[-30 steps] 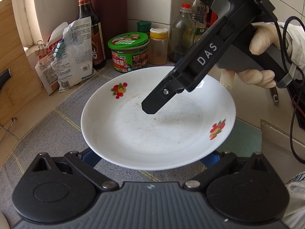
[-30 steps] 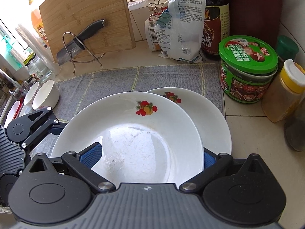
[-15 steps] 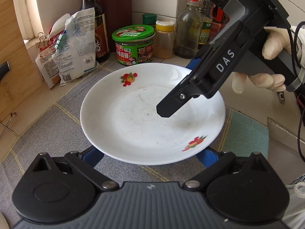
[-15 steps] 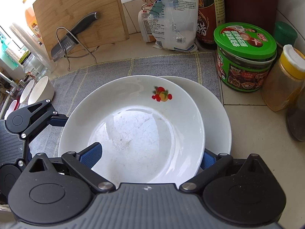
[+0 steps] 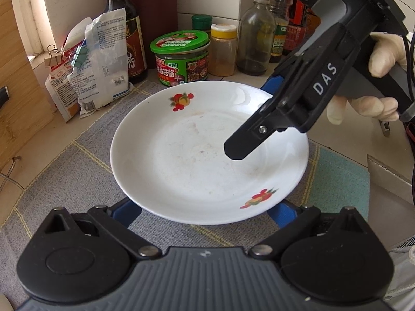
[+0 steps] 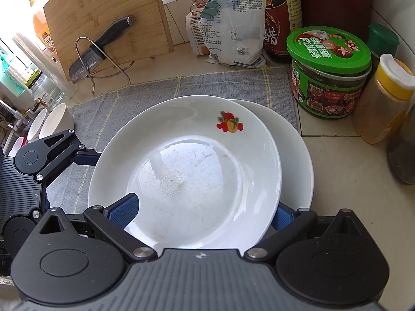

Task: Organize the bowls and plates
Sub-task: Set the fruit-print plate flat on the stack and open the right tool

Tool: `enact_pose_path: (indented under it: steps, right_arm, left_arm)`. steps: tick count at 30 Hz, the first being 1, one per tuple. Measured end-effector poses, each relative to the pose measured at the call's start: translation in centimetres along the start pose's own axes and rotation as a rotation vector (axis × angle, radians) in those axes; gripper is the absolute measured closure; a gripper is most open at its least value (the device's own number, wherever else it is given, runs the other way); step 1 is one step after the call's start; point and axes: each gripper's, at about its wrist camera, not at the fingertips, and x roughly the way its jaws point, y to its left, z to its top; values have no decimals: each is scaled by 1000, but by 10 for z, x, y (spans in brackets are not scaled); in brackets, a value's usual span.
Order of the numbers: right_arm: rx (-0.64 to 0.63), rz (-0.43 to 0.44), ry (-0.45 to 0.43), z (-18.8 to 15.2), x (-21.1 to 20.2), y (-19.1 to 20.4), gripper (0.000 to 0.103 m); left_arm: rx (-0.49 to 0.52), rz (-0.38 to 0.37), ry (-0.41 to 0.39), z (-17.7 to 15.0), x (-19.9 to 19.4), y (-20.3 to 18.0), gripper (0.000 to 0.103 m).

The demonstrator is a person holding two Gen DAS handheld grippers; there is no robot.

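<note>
Two white plates with fruit prints are being brought together on the grey mat (image 6: 155,96). The right gripper (image 6: 199,207) pinches the near rim of the upper plate (image 6: 186,171), one blue pad inside and one beneath, holding it over the lower plate (image 6: 298,160), offset to the left and seemingly not yet seated. The left gripper (image 5: 205,207) sits spread around the near edge of the stack, clamping nothing. Stacking looks nearly done; squaring and release remain. At far left, several white bowls (image 6: 52,121) wait untouched beside the mat, so most sorting probably lies ahead.
</note>
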Motion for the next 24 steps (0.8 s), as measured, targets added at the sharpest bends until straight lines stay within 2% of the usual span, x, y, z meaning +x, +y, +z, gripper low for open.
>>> enact_pose_path:
  steps: [24]
  right_arm:
    - [14,-9,27,-1,6,-4,0]
  left_arm:
    - [88,14,27,5,10,4,2]
